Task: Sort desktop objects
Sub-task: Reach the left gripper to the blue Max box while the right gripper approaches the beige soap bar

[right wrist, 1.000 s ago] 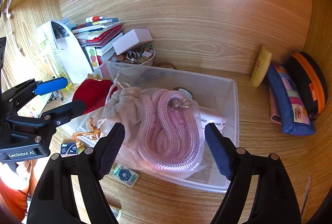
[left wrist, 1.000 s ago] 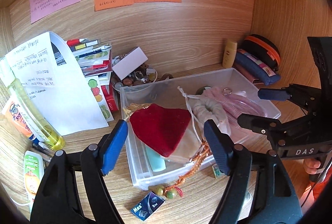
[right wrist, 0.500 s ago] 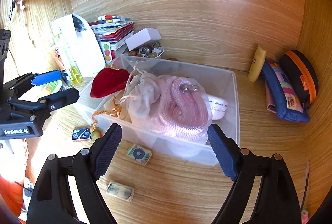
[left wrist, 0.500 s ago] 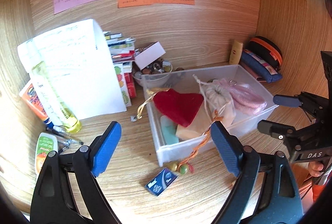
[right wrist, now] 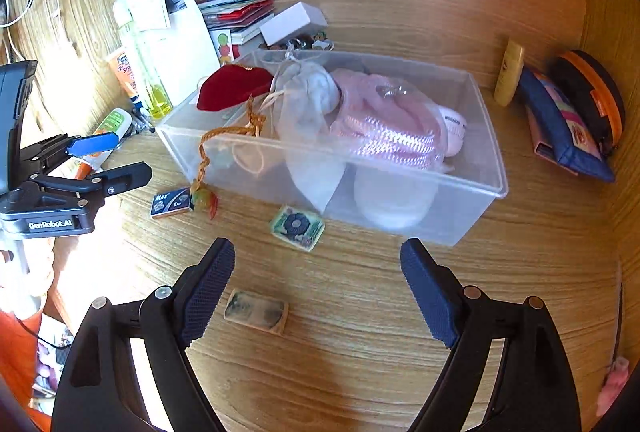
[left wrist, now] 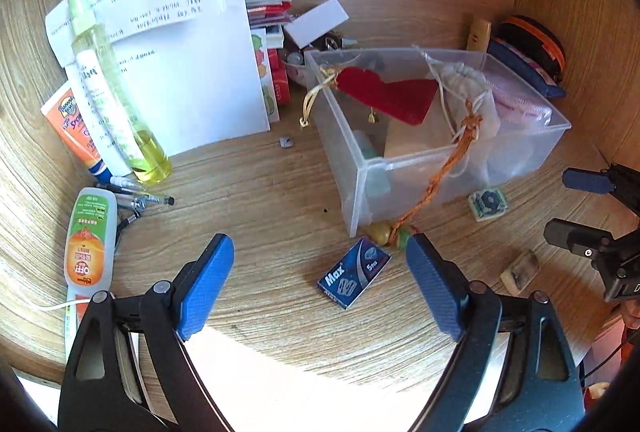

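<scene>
A clear plastic box (left wrist: 528, 148) (right wrist: 486, 172) stands on the wooden desk, holding a red pouch (left wrist: 392, 94) (right wrist: 232, 86), a white drawstring bag (right wrist: 310, 100) and a pink rope (right wrist: 384, 124). An orange cord with beads (left wrist: 436, 180) (right wrist: 204, 194) hangs over its front wall. A blue Max box (left wrist: 354, 272) (right wrist: 170, 202), a patterned square tile (left wrist: 487, 203) (right wrist: 297, 227) and a small brown block (left wrist: 519, 272) (right wrist: 256, 316) lie on the desk in front. My left gripper (left wrist: 320, 284) is open above the blue box. My right gripper (right wrist: 318, 290) is open above the block.
At left stand a yellow spray bottle (left wrist: 116, 108), an orange tube (left wrist: 74, 128), an OFF bottle (left wrist: 88, 236), pens (left wrist: 140, 198) and a white paper sheet (left wrist: 180, 44). Books and a white box (right wrist: 292, 22) sit behind. Pouches (right wrist: 568, 120) lie at right.
Both grippers have pulled back and up from the clear box, so more of the desk front shows, including the blue box, tile and brown block. Both stay open.
</scene>
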